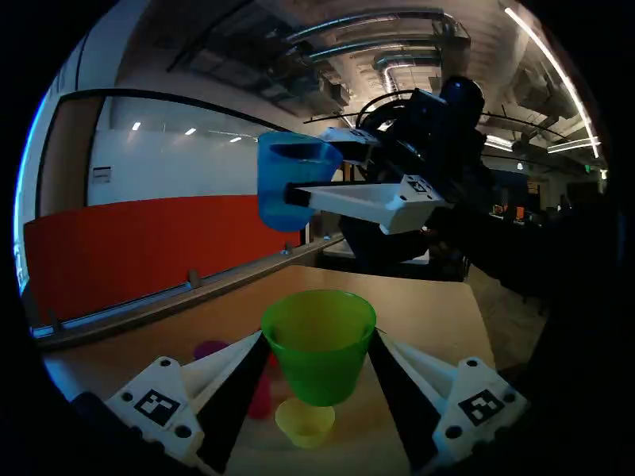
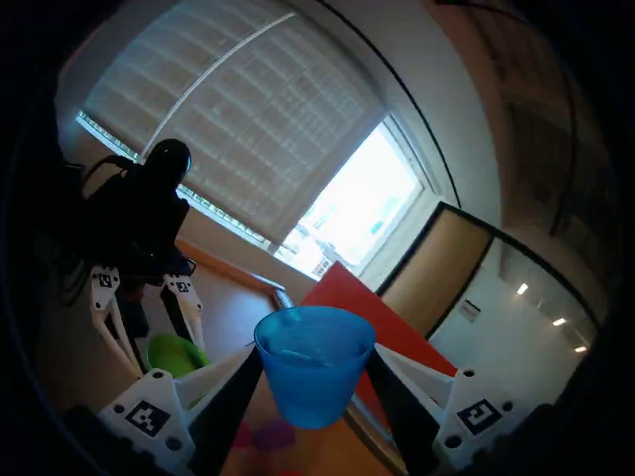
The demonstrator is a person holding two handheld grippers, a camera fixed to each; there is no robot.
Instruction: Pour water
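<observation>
— Status, left gripper?
— Closed on green cup, upright, above table. Yellow cup stands on table beneath it.
— And right gripper?
— Clamped on blue cup, water inside, held higher than green cup and apart from it.

Table carries yellow cup, pink cup, purple cup.

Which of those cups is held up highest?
The blue cup, in the right tool, above the green cup; the yellow cup and pink cups sit on the table.
</observation>
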